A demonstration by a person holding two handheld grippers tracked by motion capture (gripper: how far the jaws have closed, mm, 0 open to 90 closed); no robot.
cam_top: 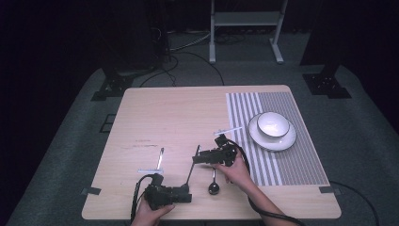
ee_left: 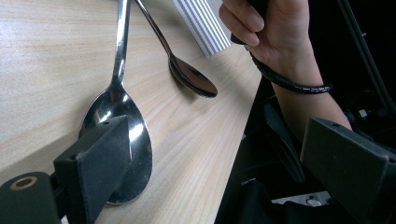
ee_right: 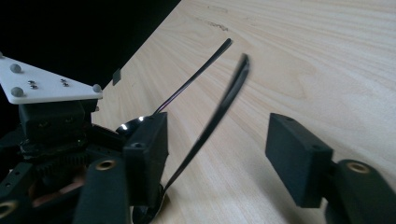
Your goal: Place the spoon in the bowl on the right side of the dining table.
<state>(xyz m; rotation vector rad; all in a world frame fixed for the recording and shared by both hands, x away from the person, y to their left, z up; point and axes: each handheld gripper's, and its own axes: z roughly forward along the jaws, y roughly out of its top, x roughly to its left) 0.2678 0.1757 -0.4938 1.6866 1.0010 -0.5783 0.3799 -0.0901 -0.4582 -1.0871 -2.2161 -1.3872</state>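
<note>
Your left gripper [cam_top: 184, 195] sits low at the near left edge of the table [cam_top: 155, 113], with its jaws pointing toward your right hand. In the left gripper view, those jaws stand wide apart with nothing pressed between them; one jaw hovers over the bowl of the larger spoon [ee_left: 122, 128], which lies flat on the wood with its handle running away from you.

Just to the right lies the smaller spoon [cam_top: 214, 184], its dark bowl near the table's front edge and its handle pointing up toward your right hand [cam_top: 237, 170]. Your right gripper [cam_top: 196, 159] is above it, aimed left. In the right gripper view the jaws are partly open, and the thin handle of a spoon [ee_right: 219, 109] rises in the gap between them without either pad touching it.

Farther right, a striped mat [cam_top: 282, 160] holds a white plate [cam_top: 283, 140] with a white bowl [cam_top: 273, 124] on it, well apart from both spoons.
</note>
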